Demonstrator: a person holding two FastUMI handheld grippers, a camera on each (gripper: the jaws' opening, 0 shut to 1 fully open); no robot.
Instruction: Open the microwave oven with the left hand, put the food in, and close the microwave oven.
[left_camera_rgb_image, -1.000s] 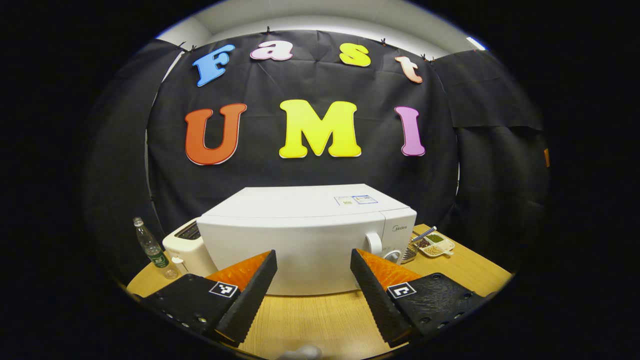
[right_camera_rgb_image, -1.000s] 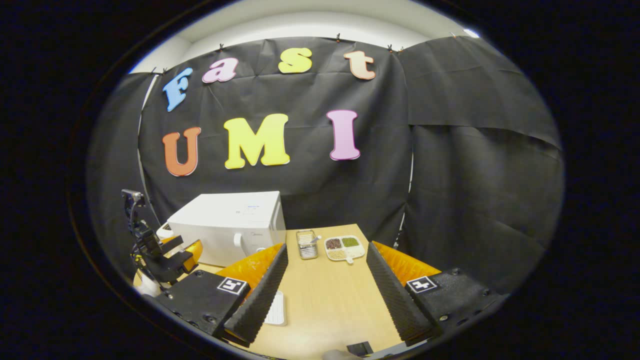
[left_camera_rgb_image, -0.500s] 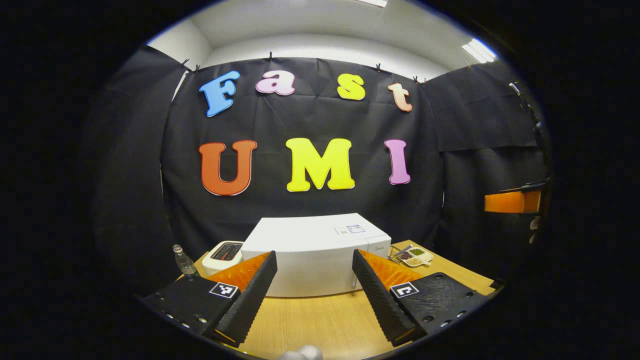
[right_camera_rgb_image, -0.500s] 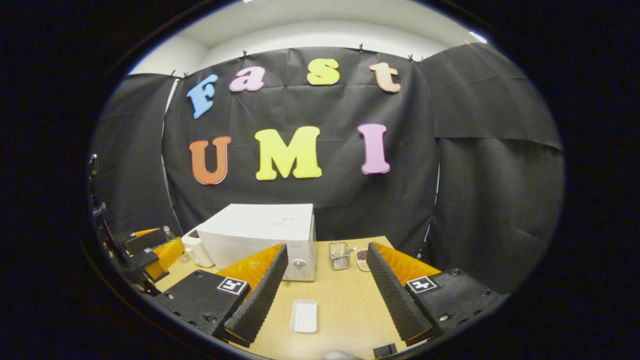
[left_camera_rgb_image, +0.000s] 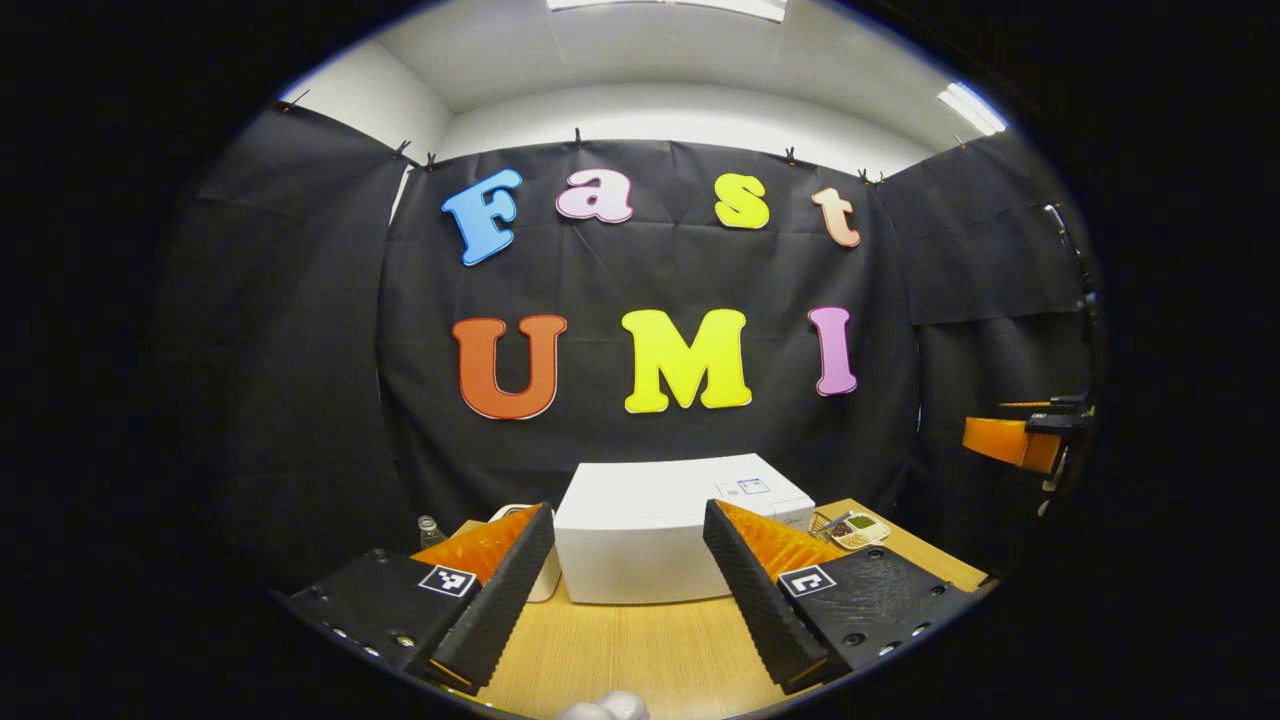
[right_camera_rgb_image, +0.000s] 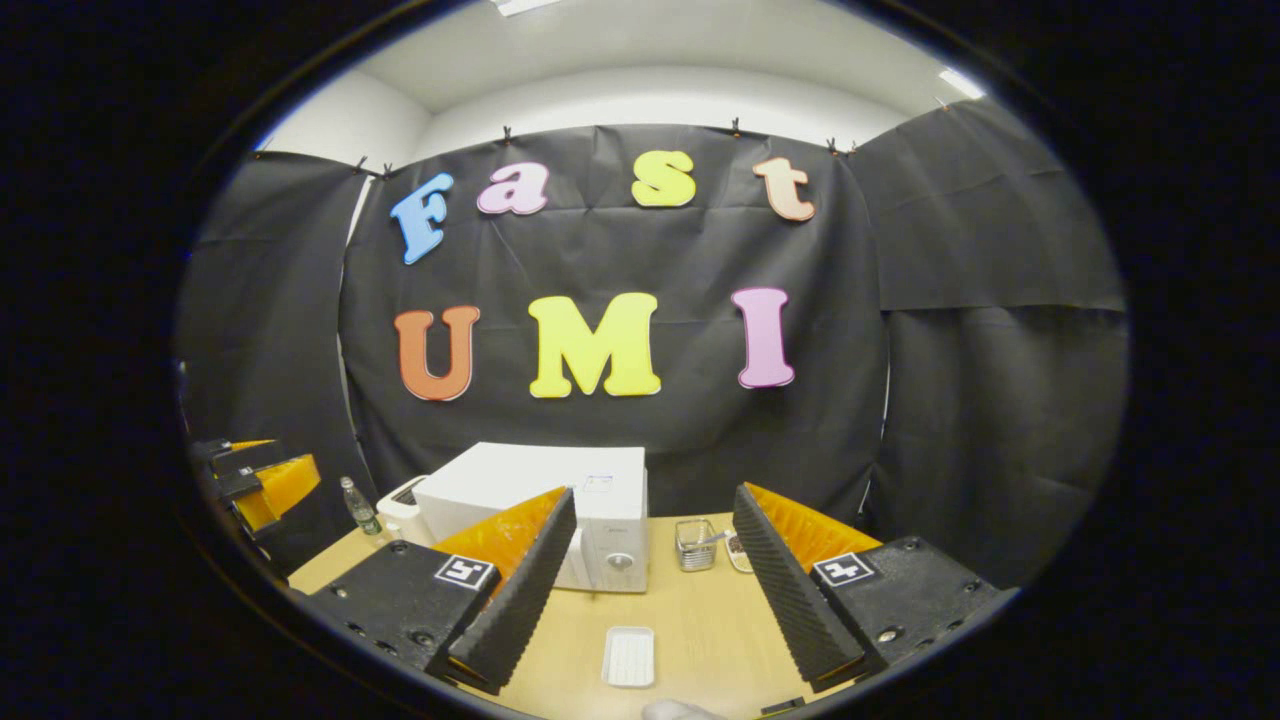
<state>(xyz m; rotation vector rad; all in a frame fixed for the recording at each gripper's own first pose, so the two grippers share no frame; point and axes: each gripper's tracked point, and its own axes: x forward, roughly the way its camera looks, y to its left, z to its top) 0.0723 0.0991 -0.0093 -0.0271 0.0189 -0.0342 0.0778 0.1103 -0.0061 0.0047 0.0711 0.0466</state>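
A white microwave oven (left_camera_rgb_image: 660, 540) stands shut at the back of the wooden table (left_camera_rgb_image: 640, 650), and it shows again as the microwave oven (right_camera_rgb_image: 560, 500) in the right gripper view. My left gripper (left_camera_rgb_image: 628, 585) is open and held back from it, with nothing between its fingers. My right gripper (right_camera_rgb_image: 650, 590) is open too, above the table. A small white tray (right_camera_rgb_image: 629, 656) lies flat on the table between and below its fingers. The left gripper (right_camera_rgb_image: 255, 480) also appears far off at the left edge, and the right gripper (left_camera_rgb_image: 1020, 440) at the right edge.
A white toaster (right_camera_rgb_image: 400, 505) and a clear bottle (right_camera_rgb_image: 353, 505) stand left of the microwave. Right of it are a wire basket (right_camera_rgb_image: 693, 545) and a divided dish of grains (left_camera_rgb_image: 857, 530). Black cloth walls close the booth behind and at both sides.
Both grippers have pulled back and up from the table, so the microwave looks smaller and farther. The white tray has come into fuller view under the right gripper. Both stay open.
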